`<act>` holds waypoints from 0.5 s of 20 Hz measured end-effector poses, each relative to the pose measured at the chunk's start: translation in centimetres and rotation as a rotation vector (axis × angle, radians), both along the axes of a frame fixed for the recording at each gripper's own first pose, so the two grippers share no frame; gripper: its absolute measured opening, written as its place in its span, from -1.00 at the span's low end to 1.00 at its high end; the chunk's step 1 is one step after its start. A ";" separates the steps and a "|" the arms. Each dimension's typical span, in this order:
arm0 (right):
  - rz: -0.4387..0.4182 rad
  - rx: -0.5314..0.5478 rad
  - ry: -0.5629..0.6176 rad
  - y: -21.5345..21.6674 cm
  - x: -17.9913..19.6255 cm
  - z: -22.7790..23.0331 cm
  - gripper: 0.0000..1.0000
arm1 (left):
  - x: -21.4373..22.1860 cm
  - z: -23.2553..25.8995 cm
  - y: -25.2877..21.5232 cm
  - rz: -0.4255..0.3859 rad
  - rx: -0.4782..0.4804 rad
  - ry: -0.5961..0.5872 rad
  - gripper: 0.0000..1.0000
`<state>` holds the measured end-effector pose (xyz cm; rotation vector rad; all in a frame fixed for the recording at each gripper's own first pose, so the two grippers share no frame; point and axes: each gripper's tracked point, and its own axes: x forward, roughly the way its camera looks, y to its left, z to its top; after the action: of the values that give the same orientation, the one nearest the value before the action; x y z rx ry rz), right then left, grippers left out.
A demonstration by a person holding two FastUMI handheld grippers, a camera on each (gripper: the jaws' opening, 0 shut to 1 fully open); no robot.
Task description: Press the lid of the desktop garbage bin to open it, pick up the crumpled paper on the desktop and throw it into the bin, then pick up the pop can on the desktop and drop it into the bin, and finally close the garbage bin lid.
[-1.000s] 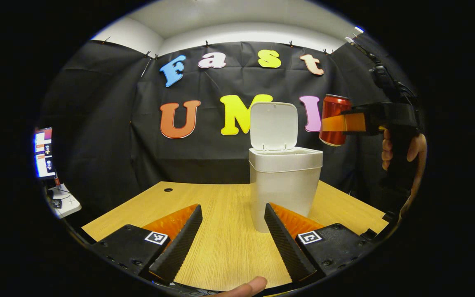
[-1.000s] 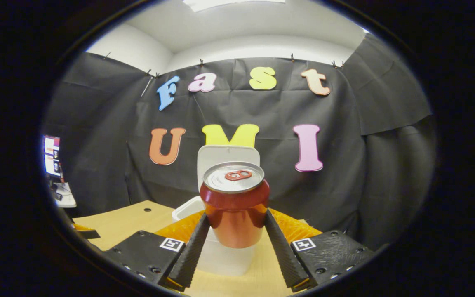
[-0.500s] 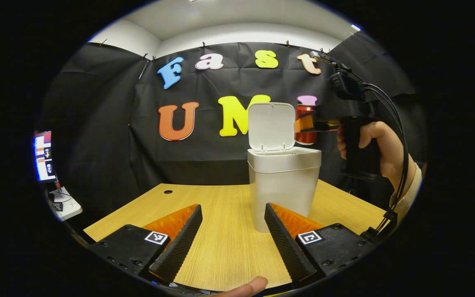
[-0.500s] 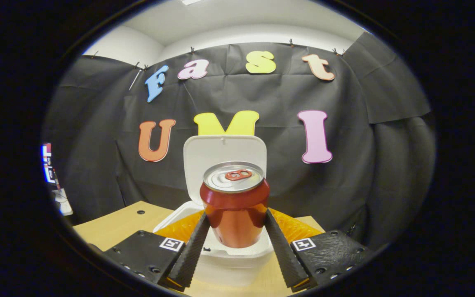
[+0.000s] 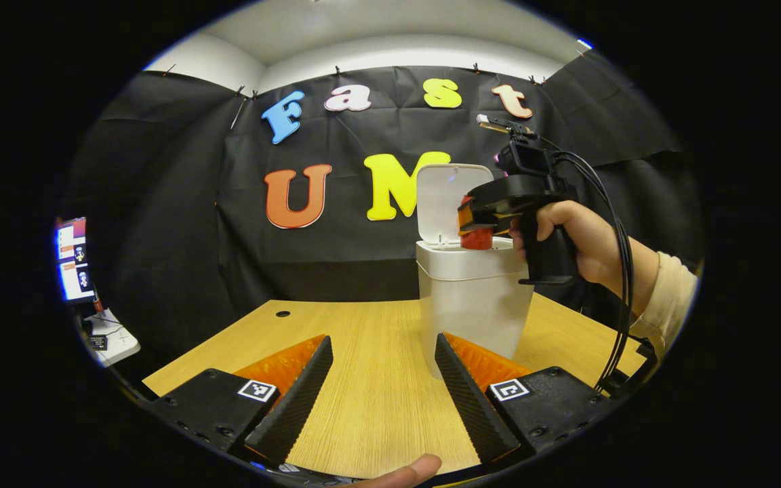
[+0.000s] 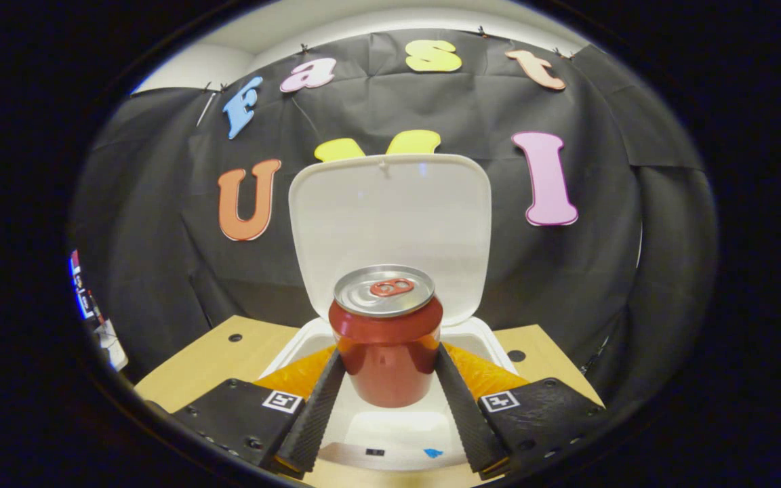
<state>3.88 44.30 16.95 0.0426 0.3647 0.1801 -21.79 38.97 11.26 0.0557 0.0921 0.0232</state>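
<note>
right gripper gripping upright red pop can above open white bin | left gripper hanging wide, empty, over wooden desktop

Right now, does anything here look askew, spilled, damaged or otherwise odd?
Nothing stands out. The right tongs hold the red can upright above the white bin, whose lid stands open. The can looks undented, and the table shows no spill. The left tongs are open.
</note>
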 end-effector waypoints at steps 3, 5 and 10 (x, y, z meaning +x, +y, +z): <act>0.000 0.007 0.026 0.0 0.6 -0.2 0.60 | 0.0 0.1 0.3 0.002 -0.004 -0.009 0.96; -0.004 0.026 0.043 -0.1 0.6 -0.3 0.60 | 0.3 -0.3 0.7 0.009 -0.014 0.005 0.95; -0.030 -0.002 0.050 -0.6 0.7 -0.3 0.60 | 0.5 -0.7 1.1 0.017 -0.021 0.018 0.96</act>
<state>4.54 43.68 16.65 0.0504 0.4143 0.1491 -21.33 40.03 10.58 0.0339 0.1110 0.0388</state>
